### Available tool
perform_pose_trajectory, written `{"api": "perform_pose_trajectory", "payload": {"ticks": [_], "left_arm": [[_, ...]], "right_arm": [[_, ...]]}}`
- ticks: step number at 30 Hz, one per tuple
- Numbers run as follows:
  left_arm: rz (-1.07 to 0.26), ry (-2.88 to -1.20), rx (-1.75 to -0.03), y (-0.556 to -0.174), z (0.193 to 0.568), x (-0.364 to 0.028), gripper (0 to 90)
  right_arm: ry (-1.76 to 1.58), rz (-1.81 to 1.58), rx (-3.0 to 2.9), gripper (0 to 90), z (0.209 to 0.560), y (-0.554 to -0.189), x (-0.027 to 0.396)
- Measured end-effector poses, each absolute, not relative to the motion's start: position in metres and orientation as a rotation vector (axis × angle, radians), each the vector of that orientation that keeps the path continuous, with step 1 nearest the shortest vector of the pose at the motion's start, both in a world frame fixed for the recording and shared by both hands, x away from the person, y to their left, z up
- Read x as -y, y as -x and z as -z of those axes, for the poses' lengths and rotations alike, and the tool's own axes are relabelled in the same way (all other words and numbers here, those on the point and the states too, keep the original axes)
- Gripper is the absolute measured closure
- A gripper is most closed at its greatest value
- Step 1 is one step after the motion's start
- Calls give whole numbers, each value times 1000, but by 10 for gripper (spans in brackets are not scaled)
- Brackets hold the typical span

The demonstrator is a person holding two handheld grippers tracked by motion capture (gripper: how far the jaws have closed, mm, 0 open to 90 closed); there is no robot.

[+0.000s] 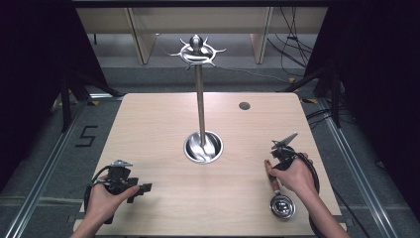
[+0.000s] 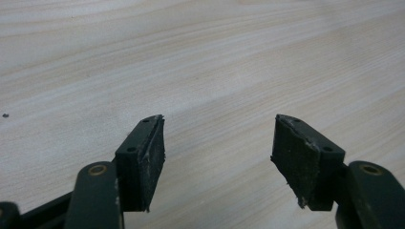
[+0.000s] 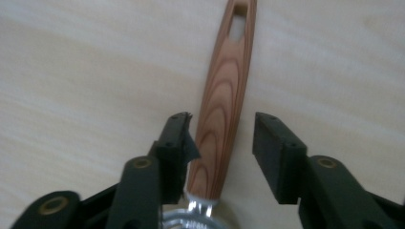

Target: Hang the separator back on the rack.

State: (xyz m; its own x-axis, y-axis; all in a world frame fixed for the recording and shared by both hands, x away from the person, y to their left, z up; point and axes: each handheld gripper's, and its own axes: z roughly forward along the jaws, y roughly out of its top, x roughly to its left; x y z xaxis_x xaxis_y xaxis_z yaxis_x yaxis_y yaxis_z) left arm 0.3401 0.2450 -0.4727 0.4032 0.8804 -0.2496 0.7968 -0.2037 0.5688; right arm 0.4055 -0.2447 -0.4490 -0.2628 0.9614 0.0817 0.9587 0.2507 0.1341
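A utensil with a wooden handle and a round metal head lies flat on the table near its front right corner. My right gripper hangs over the handle with its jaws on either side of it. The left pad sits close against the wood and the right pad stands clear of it, so the jaws are open. In the high view the right gripper is held in a hand just beyond the metal head. My left gripper is open over bare wood, at the front left.
A tall metal stand rises from a round steel base at the table's middle, with a crown of bare hooks on top. A small dark hole marks the far right of the light wooden table.
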Motion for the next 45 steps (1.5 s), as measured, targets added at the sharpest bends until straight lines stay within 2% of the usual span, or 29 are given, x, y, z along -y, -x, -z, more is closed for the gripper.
{"api": "perform_pose_trajectory", "payload": {"ticks": [1,4,19,32,45], "left_arm": [[-171,-2021,-1423,-340,472,-245,348],[-165,-2026,-1411,-340,471,-244,348],[-165,-2034,-1417,-342,472,-242,348],[-167,-2033,-1421,-342,473,-243,348],[-167,-2034,-1423,-342,473,-243,347]], "right_arm": [[-1955,-213,-2456,493,449,-403,243],[-1952,-227,-2458,494,450,-400,244],[-1971,-158,-2488,554,464,-395,245],[-1973,-97,-2506,656,471,-397,241],[-1976,-63,-2505,692,471,-398,242]]}}
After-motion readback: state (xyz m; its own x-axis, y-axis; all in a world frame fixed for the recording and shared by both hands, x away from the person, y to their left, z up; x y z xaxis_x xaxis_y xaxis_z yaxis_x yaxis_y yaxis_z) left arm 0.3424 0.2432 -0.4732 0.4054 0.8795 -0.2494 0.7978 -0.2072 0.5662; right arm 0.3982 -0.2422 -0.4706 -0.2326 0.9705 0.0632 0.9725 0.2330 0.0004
